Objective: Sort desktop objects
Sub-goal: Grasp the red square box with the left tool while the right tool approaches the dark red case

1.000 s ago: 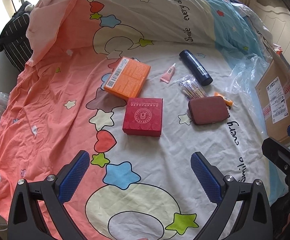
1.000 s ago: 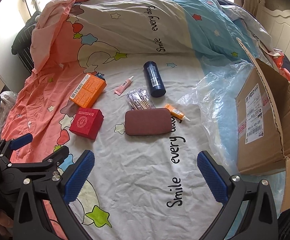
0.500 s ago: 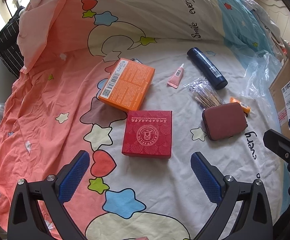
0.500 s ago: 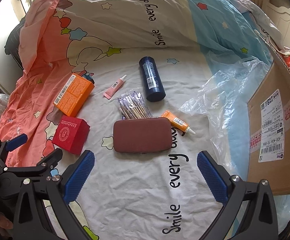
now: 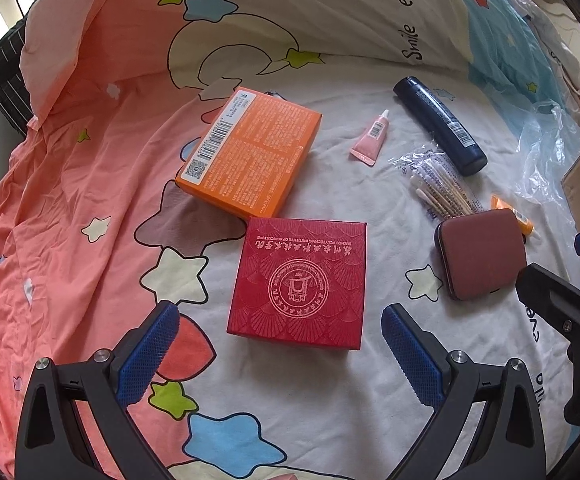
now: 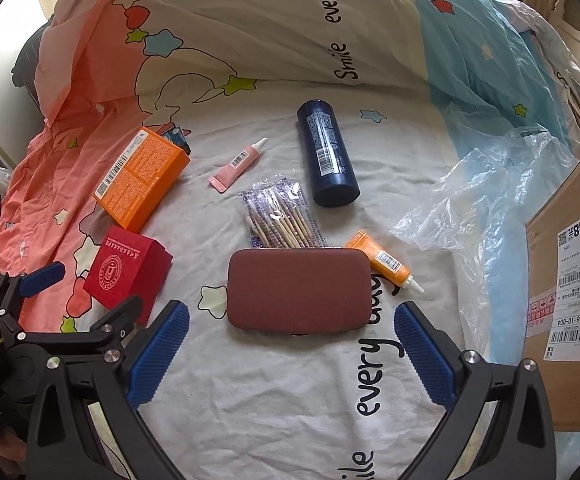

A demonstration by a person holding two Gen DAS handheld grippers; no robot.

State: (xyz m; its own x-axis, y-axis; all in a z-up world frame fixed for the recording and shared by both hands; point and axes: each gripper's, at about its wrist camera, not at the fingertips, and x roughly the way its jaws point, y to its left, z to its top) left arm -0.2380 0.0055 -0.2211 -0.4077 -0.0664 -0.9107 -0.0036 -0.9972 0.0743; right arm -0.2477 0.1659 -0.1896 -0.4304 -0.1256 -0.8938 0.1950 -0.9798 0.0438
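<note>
— Where are the two tools right now?

— Both hang low over the bed (image 5: 70,184). The left hand-held gripper (image 5: 280,344) has its blue pads spread wide, empty, with the red box (image 5: 299,282) lying just ahead between them. The right hand-held gripper (image 6: 291,346) is spread the same way, nothing pinched, with the maroon case (image 6: 298,290) flat on the sheet between its tips.

— Any containers?

— One cardboard carton (image 6: 565,280) at the right edge of the bed, a crumpled clear plastic bag (image 6: 485,196) beside it. I can't see inside the carton.

— And the count of loose things?

— Two boxes: the red one and an orange box (image 5: 252,152) touching its far corner. One dark blue bottle (image 6: 327,158) on its side. Two small tubes, a pink tube (image 6: 237,164) and an orange tube (image 6: 381,261), the latter just beside the case. One packet of cotton swabs (image 6: 280,216), its near end touching the case.
</note>
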